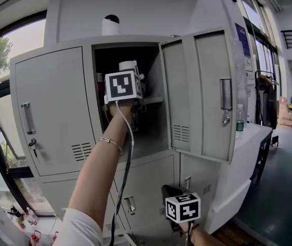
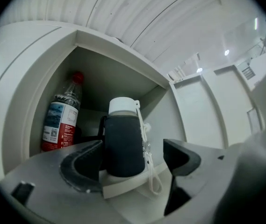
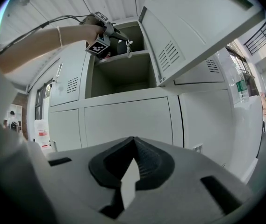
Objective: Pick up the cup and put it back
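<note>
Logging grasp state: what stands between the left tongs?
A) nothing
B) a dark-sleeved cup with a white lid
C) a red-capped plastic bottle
B: the dark-sleeved cup with a white lid stands between the open left tongs, the red-capped plastic bottle farther back.

Locker [image 1: 53, 101]: sheet metal under smooth, matt pale-grey paint; door handle [image 1: 226, 94] of bright polished metal. Cup [image 2: 122, 146]: dark matt sleeve, cloth-like, beneath a smooth white plastic lid [image 2: 122, 105]. Bottle [image 2: 60, 120]: clear glossy plastic with a glossy printed label and red plastic cap. Fingers [image 2: 81, 164] of the left gripper [image 2: 133, 149]: matt dark rubbery facing on matt grey plastic.
</note>
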Demonstrator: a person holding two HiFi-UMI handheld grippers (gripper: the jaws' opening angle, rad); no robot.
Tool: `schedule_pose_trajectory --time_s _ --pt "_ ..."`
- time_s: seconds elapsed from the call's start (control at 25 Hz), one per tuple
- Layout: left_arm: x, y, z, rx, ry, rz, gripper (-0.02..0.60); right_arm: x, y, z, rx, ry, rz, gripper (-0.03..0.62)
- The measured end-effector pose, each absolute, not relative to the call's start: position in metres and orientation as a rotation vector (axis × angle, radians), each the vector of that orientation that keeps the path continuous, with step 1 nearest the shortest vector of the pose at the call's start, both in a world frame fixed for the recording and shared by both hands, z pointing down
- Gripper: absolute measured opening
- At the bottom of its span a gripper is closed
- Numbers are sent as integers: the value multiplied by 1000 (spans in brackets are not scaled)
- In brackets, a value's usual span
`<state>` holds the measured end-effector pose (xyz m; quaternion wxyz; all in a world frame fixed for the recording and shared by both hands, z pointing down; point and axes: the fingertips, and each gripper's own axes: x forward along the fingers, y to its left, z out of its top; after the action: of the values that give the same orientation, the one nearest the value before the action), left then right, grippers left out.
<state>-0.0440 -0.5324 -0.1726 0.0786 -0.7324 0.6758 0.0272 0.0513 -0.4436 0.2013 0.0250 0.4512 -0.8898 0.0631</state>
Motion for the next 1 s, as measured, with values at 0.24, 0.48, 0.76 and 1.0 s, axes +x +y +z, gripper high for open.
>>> schedule_pose_trajectory --time_s 0.24,0.48,0.76,1.0 --pt "-35 -508 -156 -2258 1955 144 383 56 -436 199 1409 -2751 182 -9" --pt "-27 -483 -117 -2294 1881 66 383 61 -427 200 1420 -2757 174 -9" --pt "-27 -457 -47 -2356 1878 53 383 65 -411 204 1418 -2789 183 -9" --pt "-23 -429 38 -2422 1866 31 382 68 -398 211 1411 -2816 207 -9"
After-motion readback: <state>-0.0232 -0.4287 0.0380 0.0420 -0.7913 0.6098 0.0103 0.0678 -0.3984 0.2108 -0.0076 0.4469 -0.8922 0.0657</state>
